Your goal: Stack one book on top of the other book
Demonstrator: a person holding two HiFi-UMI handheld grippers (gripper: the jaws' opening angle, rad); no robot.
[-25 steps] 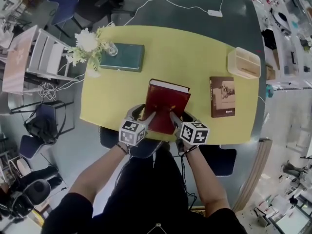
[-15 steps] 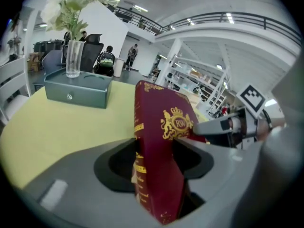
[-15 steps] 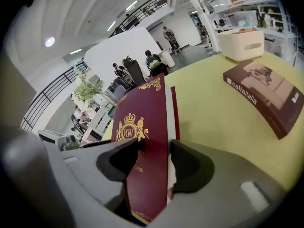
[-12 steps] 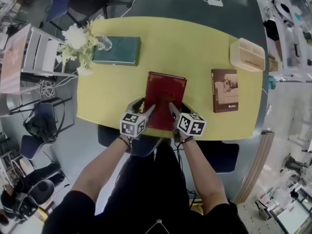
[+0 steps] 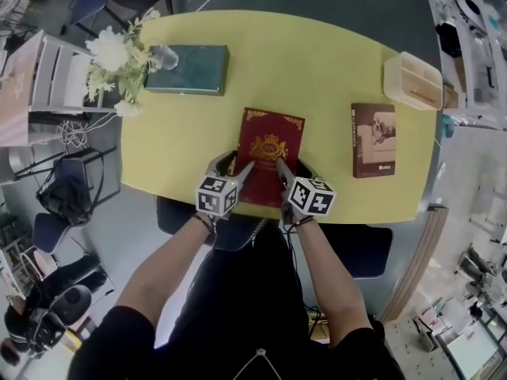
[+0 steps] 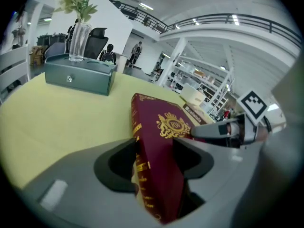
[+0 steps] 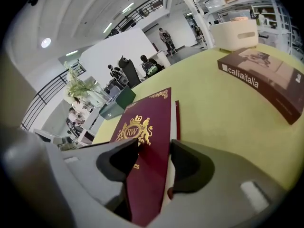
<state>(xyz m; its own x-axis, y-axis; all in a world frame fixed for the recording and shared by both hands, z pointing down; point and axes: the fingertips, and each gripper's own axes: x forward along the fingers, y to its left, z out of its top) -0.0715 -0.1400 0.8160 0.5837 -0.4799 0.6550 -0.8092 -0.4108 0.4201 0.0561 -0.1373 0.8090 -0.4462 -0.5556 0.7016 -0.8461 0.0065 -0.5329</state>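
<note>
**Red book [image 5: 271,150] pinched by both claws**

Left claw [image 5: 235,168] and right claw [image 5: 290,172] each clamped the red book's near edge, 1 per corner, probably to keep the hardcover level. It sat at the front-middle of the yellow worktop [image 5: 333,77], contact unclear. Brown book [image 5: 374,139], well apart to the right, was the likely stack target. Green box [image 5: 188,58] far left.

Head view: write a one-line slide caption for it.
Left gripper and right gripper hold a red book at the yellow table; brown book beside.

Bright, even overhead light — soft shadows, strong fisheye bending and dark corners in gripper views.
</note>
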